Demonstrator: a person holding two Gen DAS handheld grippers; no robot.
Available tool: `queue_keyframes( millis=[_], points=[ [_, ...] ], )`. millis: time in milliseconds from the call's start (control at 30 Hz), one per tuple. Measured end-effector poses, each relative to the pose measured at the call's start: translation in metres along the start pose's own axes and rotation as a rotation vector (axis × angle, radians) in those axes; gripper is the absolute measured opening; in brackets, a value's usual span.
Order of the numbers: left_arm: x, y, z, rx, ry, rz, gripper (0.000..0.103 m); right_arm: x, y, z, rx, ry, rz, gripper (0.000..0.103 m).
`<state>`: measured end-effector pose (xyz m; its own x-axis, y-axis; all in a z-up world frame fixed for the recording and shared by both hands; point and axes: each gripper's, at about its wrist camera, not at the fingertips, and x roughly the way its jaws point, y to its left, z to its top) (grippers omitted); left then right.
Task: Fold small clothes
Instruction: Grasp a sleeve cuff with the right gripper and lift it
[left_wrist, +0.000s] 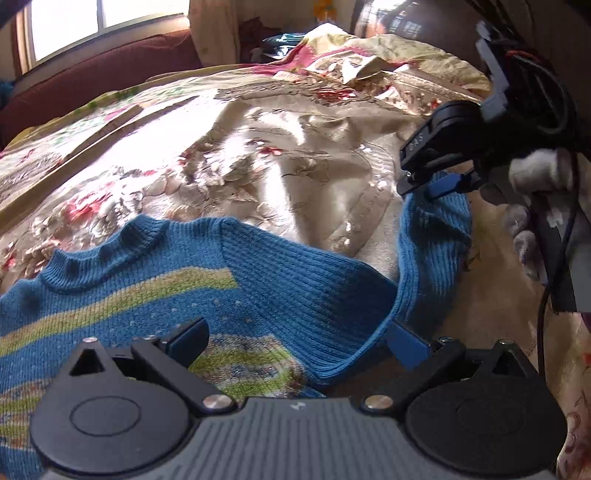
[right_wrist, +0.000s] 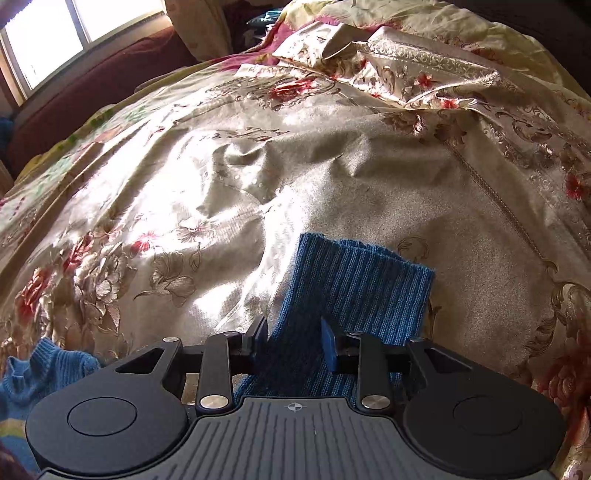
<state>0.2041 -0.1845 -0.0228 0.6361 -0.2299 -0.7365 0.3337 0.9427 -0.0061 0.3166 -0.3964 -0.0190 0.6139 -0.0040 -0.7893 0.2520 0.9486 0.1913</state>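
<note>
Blue ribbed knit fills the near edge of both wrist views: a small sweater (left_wrist: 155, 280) with pale green and cream stripes, lying on the flowered bedspread (left_wrist: 229, 155). In the left wrist view its body spreads from 6 round to 9 o'clock, neckline at about 10, and one sleeve (left_wrist: 432, 236) runs off toward 2 o'clock, its long axis slanting up to the right.

That sleeve is what the coming fold turns on, I judge. Its cuff end sits in the right claw (right_wrist: 293, 334), whose blue pads are closed in on the knit; the cuff (right_wrist: 369, 273) pokes out past the fingertips toward 12 to 1 o'clock. So the right hand is the one on the sleeve.

The left claw (left_wrist: 295, 339) stands wide open over the sweater's chest, holding nothing, with the sleeve's folded edge just by its right pad at about 3 o'clock.
</note>
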Motion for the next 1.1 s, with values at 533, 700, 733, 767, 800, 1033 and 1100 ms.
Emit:
queue_keyframes(
  millis=[533,700,733,767,800,1033,1100],
  points=[
    [0.013,-0.024,0.0,0.024,-0.008,-0.036,0.053,-0.081,-0.006,0.021,0.079,-0.147,0.325,0.006],
    [-0.005,0.007,0.0,-0.067,-0.056,-0.071,0.039,-0.105,0.052,0.026,-0.02,-0.18,0.422,0.006],
    [-0.009,0.016,0.0,-0.094,-0.07,-0.08,0.037,-0.109,0.067,0.027,-0.041,-0.18,0.445,0.006],
    [-0.013,0.024,-0.001,-0.117,-0.082,-0.089,0.034,-0.112,0.082,0.026,-0.065,-0.178,0.468,0.006],
    [-0.016,0.032,-0.002,-0.138,-0.091,-0.096,0.032,-0.115,0.096,0.026,-0.088,-0.177,0.485,0.006],
    [-0.034,0.088,-0.024,-0.25,-0.12,-0.057,0.031,-0.112,0.198,0.0,-0.271,-0.13,0.554,0.006],
    [-0.036,0.105,-0.033,-0.282,-0.122,-0.037,0.031,-0.105,0.223,-0.011,-0.308,-0.101,0.565,0.006]
  ],
)
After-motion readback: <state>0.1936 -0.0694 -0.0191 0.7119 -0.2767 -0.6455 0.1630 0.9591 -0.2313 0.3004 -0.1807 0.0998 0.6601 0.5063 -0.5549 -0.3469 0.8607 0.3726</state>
